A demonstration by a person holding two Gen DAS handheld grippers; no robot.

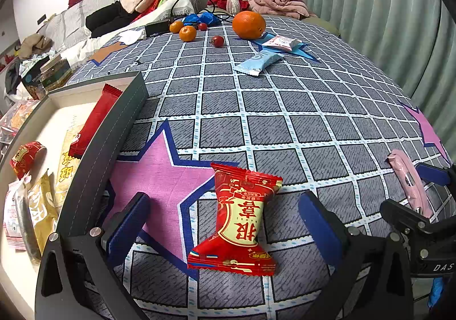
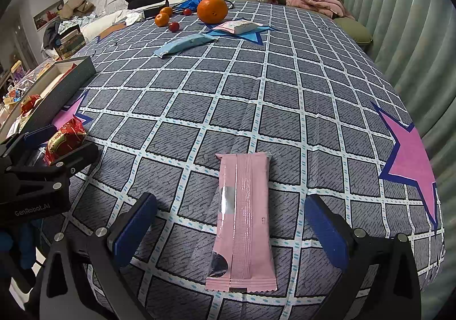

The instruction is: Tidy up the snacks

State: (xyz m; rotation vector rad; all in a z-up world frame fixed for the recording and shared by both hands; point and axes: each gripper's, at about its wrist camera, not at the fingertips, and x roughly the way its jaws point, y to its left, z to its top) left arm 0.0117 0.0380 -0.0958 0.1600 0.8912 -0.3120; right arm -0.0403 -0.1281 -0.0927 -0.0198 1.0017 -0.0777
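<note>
On checked cloth [image 2: 285, 92], your spread, empty right gripper [image 2: 230, 223] straddles the flat pink foil snack packet [image 2: 245, 220], long axis 12-to-6; your left gripper [image 1: 225, 223], likewise spread, frames the crinkled red-and-gold wrapped snack [image 1: 239, 220].

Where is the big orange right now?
The big orange sits at the far end of the checked tablecloth, just behind a pink-and-white snack packet and right of two small oranges.

glossy pink wrapper [image 2: 243, 223], woven-looking tablecloth [image 2: 285, 92]

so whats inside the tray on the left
Snack packets: a long red one leaning on the tray wall, yellow and gold bags, a small red one, a pink-white one. Anything beneath them is hidden.
</note>
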